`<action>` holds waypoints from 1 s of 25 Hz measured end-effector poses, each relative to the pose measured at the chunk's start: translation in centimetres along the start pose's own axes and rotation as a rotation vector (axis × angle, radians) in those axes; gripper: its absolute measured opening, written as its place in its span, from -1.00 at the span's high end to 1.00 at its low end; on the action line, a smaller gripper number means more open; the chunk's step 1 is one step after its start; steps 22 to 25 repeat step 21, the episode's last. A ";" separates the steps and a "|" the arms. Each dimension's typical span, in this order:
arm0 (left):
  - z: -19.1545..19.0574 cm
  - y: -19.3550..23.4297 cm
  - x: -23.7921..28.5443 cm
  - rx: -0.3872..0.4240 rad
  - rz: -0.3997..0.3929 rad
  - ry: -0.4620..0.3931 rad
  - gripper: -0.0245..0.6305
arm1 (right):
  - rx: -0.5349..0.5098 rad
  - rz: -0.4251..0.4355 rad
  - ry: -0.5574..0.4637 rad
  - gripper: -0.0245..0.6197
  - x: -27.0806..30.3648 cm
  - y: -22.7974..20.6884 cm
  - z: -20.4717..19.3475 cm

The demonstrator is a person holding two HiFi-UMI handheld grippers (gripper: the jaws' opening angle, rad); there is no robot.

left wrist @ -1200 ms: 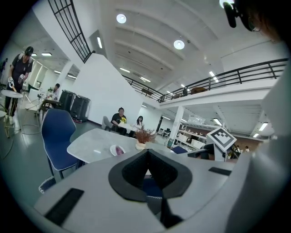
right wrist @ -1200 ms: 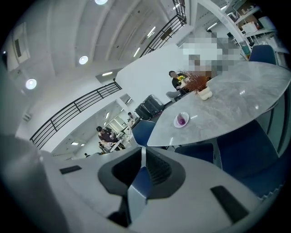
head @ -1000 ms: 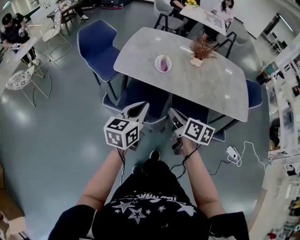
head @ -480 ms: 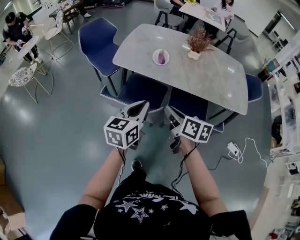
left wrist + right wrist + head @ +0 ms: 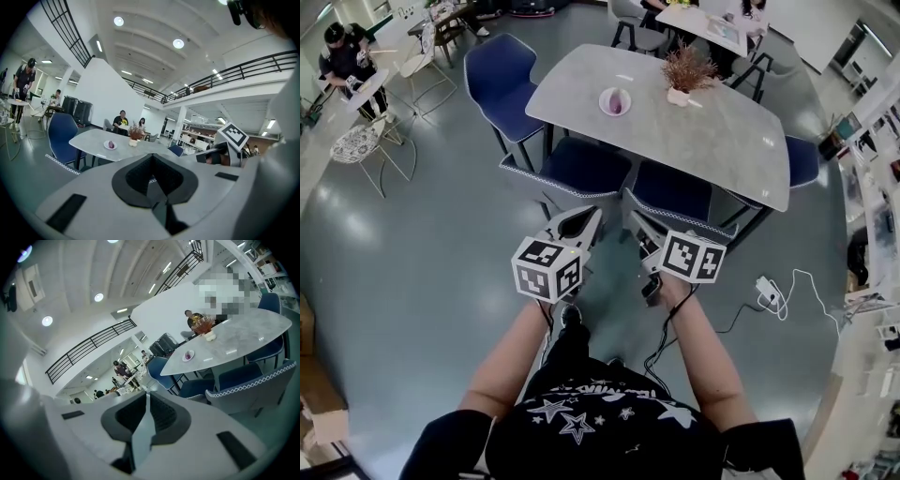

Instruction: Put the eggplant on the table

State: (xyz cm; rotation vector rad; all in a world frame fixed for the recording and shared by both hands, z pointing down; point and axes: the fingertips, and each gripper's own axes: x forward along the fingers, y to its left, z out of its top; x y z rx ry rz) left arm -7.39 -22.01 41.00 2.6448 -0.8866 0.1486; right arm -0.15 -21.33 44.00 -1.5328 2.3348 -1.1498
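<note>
I held both grippers side by side above the floor, well short of the table (image 5: 722, 141). The left gripper (image 5: 578, 221) and right gripper (image 5: 636, 225) had their jaws pressed together, gripping nothing. The eggplant (image 5: 619, 102) lay on a white plate (image 5: 603, 97) on the table, near a potted plant (image 5: 680, 75).

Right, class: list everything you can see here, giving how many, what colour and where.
table: 1, grey, ahead of the person
plate: 1, white, on the table
eggplant: 1, purple, on the plate
plant: 1, brown, white pot, on the table
chairs: 4, blue, round the table
wire chairs: 2, white, far left
power strip: 1, white, floor at right
left gripper: 1, white, shut, empty
right gripper: 1, white, shut, empty
</note>
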 end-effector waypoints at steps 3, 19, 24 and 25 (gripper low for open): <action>0.7 -0.9 -1.1 0.002 0.014 -0.019 0.91 | -0.015 0.006 0.000 0.82 -1.2 0.7 -0.1; -0.1 -7.2 -4.9 0.008 0.029 -0.073 0.91 | -0.054 0.014 -0.023 0.90 -9.8 2.4 -0.9; -1.5 -9.6 -5.0 0.013 0.029 -0.081 0.91 | -0.057 0.012 -0.026 0.90 -12.2 1.2 -2.2; -1.5 -9.6 -5.0 0.013 0.029 -0.081 0.91 | -0.057 0.012 -0.026 0.90 -12.2 1.2 -2.2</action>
